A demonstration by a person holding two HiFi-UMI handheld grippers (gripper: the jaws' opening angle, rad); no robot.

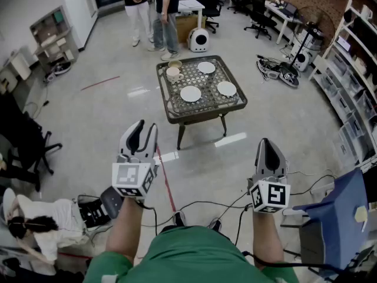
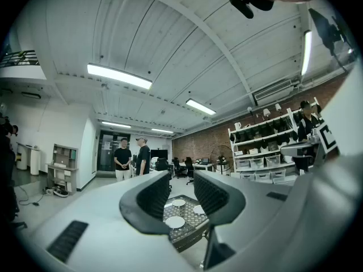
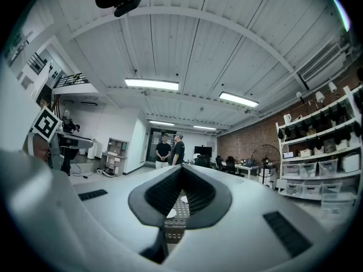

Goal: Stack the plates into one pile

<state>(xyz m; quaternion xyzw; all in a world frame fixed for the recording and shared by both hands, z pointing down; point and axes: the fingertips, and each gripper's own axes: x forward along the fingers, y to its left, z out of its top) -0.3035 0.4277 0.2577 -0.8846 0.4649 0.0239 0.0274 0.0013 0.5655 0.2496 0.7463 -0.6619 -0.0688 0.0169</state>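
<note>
Three white plates lie apart on a small metal-mesh table (image 1: 203,114) across the floor: a far plate (image 1: 206,67), a front plate (image 1: 190,93) and a right-hand plate (image 1: 226,88). A cream cup (image 1: 173,72) stands at the table's far left corner. My left gripper (image 1: 144,128) is held level well short of the table, open and empty; between its jaws the left gripper view shows the front plate (image 2: 174,222). My right gripper (image 1: 266,141) is also level and far from the table, shut with nothing in it. A strip of the table (image 3: 180,208) shows below its closed jaws.
Two people (image 1: 156,10) stand beyond the table beside a round white machine (image 1: 198,40). A blue chair (image 1: 333,223) is close at my right. A person (image 1: 35,223) sits low at my left. Cables (image 1: 200,204) trail over the floor near my feet. Shelving (image 1: 353,69) lines the right wall.
</note>
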